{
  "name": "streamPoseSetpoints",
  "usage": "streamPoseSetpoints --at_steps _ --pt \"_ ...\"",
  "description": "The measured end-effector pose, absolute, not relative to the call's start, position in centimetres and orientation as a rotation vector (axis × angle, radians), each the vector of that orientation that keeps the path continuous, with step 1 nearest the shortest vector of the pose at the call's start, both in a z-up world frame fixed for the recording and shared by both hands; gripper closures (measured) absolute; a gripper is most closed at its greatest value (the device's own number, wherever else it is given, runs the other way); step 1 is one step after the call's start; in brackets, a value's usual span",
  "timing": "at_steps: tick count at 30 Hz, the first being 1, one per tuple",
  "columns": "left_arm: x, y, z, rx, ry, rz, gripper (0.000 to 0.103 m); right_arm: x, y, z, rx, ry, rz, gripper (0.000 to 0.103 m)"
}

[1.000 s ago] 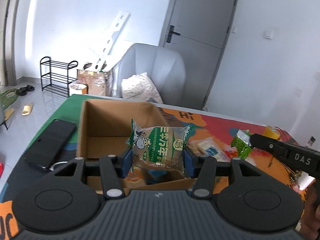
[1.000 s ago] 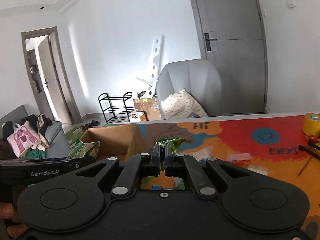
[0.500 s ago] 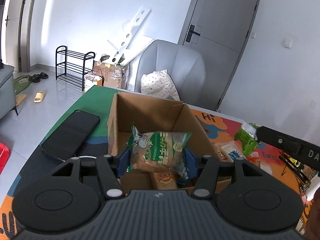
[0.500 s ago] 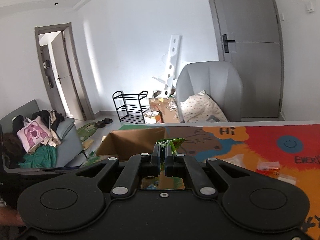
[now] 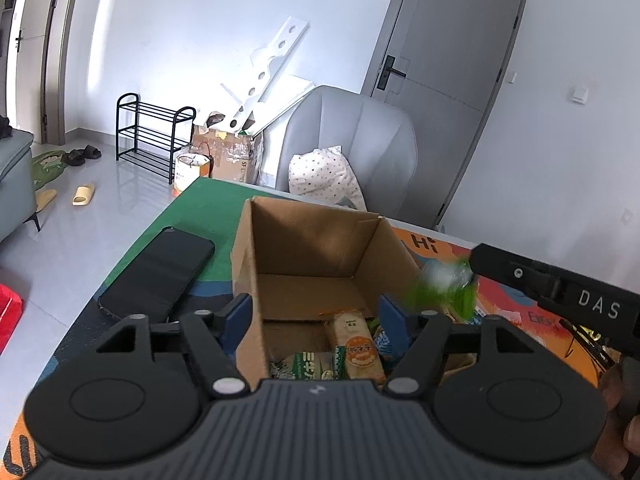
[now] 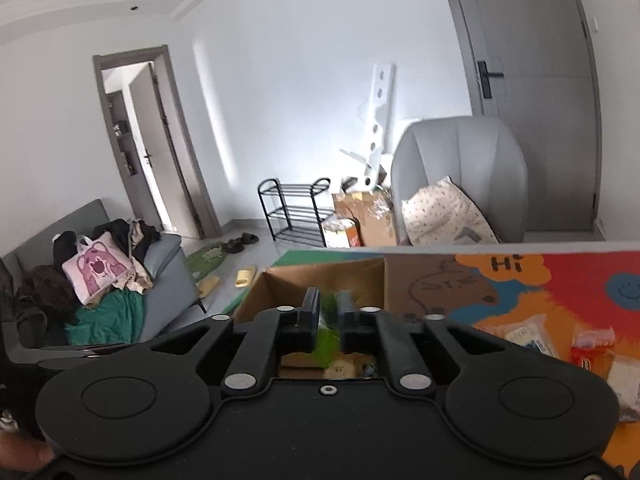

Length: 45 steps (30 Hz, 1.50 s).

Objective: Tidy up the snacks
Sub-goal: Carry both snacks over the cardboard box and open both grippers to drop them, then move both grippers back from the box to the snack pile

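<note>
Green packet [image 6: 329, 322] slips from the right gripper's [image 6: 329, 320] just-parting jaws and may miss the box [image 5: 320, 256]; left gripper [image 5: 314, 320], jaws just widened, holds nothing.

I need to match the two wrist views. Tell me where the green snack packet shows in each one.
Left wrist: green snack packet, blurred, at the right, by the tip of the right tool, over the cardboard box's right edge.
Right wrist: low centre, between that tool's fingers, above the box.
Shared landmark: the cardboard box.

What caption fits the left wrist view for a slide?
Left gripper open over the cardboard box, green-and-white packet dropped inside; blurred green packet at the right gripper's tip.
</note>
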<state>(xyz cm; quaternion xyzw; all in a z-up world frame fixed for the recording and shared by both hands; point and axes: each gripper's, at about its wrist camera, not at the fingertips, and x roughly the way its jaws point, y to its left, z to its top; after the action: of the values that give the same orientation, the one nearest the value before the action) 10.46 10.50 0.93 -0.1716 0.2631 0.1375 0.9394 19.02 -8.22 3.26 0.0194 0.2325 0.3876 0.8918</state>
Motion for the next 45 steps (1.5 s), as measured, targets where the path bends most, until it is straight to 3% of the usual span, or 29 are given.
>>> streamPoseSetpoints --at_steps 8,11,13,16,20,22,24,45 --pt "10.6 10.4 1.0 -0.387 0.558 0.290 0.023 18.6 -10.8 2.8 0.046 0.520 0.740 0.075" --pt "10.6 10.1 1.0 -0.404 0.563 0.290 0.019 18.3 -12.4 2.6 0.063 0.533 0.707 0.064" --pt "10.6 9.7 1.0 -0.410 0.560 0.286 0.015 18.1 -13.5 2.5 0.071 0.537 0.682 0.049" --pt "10.5 8.8 1.1 -0.401 0.556 0.269 0.007 17.7 -15.2 2.4 0.081 0.537 0.642 0.034" --pt "10.8 7.2 1.1 -0.395 0.561 0.238 0.000 17.5 -17.3 2.5 0.104 0.539 0.606 0.021" --pt "10.8 6.6 1.1 -0.387 0.563 0.224 0.000 17.4 -18.3 2.6 0.117 0.540 0.599 0.010" --pt "10.9 6.1 1.1 -0.389 0.559 0.204 0.000 17.1 -19.4 2.6 0.126 0.538 0.585 0.007" --pt "12.1 -0.9 1.3 -0.322 0.562 0.065 0.001 17.3 -26.1 0.9 0.158 0.562 0.437 0.003"
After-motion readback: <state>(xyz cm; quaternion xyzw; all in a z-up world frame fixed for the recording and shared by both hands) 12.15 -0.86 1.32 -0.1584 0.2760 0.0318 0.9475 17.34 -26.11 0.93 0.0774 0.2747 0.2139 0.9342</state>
